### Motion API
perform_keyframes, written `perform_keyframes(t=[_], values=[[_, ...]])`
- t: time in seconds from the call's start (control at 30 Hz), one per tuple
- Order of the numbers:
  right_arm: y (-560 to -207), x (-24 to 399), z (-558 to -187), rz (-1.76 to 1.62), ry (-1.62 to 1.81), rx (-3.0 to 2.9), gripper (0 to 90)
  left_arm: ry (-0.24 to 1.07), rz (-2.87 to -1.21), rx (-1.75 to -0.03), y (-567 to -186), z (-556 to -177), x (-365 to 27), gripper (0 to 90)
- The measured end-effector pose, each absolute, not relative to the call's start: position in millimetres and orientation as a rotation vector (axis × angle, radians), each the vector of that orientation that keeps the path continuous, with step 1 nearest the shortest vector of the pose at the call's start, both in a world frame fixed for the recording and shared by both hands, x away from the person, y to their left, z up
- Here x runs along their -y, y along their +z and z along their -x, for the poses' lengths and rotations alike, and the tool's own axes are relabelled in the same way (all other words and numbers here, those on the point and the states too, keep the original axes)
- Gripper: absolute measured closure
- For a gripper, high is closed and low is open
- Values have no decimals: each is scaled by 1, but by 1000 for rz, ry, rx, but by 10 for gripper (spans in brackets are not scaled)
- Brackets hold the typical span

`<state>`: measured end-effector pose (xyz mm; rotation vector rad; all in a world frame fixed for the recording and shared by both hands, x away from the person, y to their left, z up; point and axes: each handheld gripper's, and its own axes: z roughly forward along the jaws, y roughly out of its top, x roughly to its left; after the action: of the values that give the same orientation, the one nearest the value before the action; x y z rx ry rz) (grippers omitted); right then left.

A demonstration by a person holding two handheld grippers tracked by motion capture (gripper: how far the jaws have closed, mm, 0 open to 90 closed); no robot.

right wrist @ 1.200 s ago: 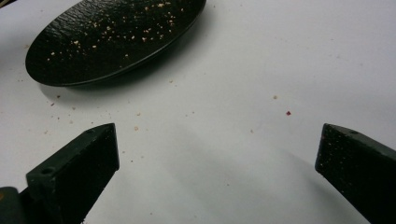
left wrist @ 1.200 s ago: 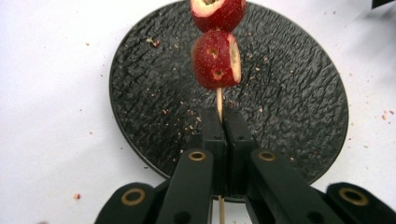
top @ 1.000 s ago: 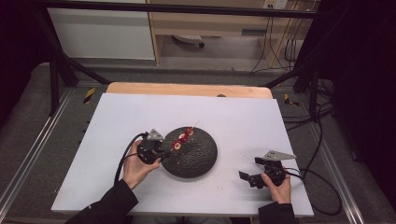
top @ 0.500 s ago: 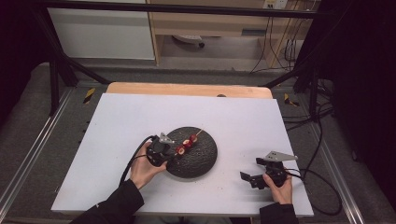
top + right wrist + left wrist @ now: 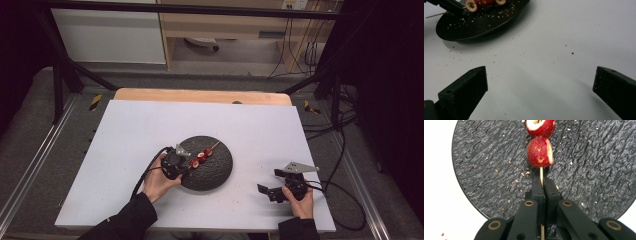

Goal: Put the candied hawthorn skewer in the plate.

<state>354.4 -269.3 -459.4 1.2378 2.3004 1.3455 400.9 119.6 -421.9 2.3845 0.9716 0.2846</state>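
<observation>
Left gripper (image 5: 542, 185) was clamped on the skewer (image 5: 541, 173) over the dark plate (image 5: 486, 170). Fruit pieces (image 5: 539, 152) sat just beyond its tips. Right gripper (image 5: 540, 85) stood wide apart, well clear.

The high view looks forward and down from above the person's side, taking in the whole white desk (image 5: 125, 135) from near edge to far edge, at some distance; the left gripper view sits close over the dark round plate (image 5: 486, 170), facing along its own jaws toward the skewer (image 5: 541, 173) and its red fruit pieces (image 5: 539, 152); the right gripper view rides low near the desk's right near corner, looking across the bare surface (image 5: 554, 37) to that plate (image 5: 474, 27); all three views share the plate (image 5: 220, 167) and skewer (image 5: 214, 146).
</observation>
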Motion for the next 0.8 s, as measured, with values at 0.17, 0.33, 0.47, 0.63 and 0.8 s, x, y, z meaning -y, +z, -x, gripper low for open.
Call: perform_keyframes(t=[0.17,0.33,0.47,0.63,0.8], values=[[-459,269,-354,-1236,1345,-2297,5,272,-2377,-961,-421,-401,-122,822],[-460,269,-354,-1240,1346,-2298,5,251,-2331,-926,-417,-399,-129,668],[-460,269,-354,-1240,1344,-2298,5,233,-2274,-900,-410,-397,-140,564],[-460,269,-354,-1241,1348,-2297,5,251,-2237,-882,-406,-396,-154,404],[-460,269,-354,-1243,1348,-2298,5,256,-2226,-861,-403,-393,-169,260]])
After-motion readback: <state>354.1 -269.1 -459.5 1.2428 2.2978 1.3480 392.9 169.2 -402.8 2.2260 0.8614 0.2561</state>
